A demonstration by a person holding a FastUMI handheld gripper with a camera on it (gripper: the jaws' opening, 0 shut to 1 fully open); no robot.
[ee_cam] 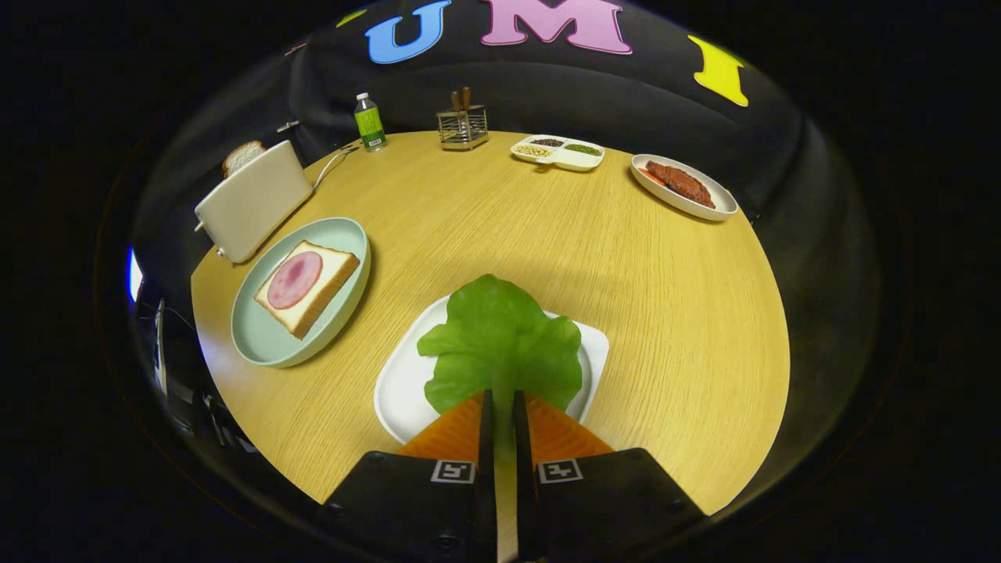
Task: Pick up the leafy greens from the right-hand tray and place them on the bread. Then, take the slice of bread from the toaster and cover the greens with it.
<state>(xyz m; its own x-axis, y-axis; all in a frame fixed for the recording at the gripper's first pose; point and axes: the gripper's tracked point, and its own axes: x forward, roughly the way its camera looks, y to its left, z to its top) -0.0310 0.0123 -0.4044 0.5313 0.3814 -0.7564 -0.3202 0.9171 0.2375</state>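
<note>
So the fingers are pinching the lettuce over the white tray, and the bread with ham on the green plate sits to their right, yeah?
Not quite. The fingers are pinching the lettuce over the white tray, but the bread with ham on the green plate sits to their left, near the toaster. The gripper view shows it.

The gripper [500,407] shows as two blocky housings side by side, each a dark, matte casing with bevelled edges. On the top face of each housing, close to the inner edge, sits a small square fiducial tag with a white border and black pattern. Round screw heads dot the lower parts of the casings. From each housing a finger [457,434] runs forward, broad at the base and tapering to a point, its upper surface finely ribbed.
</note>
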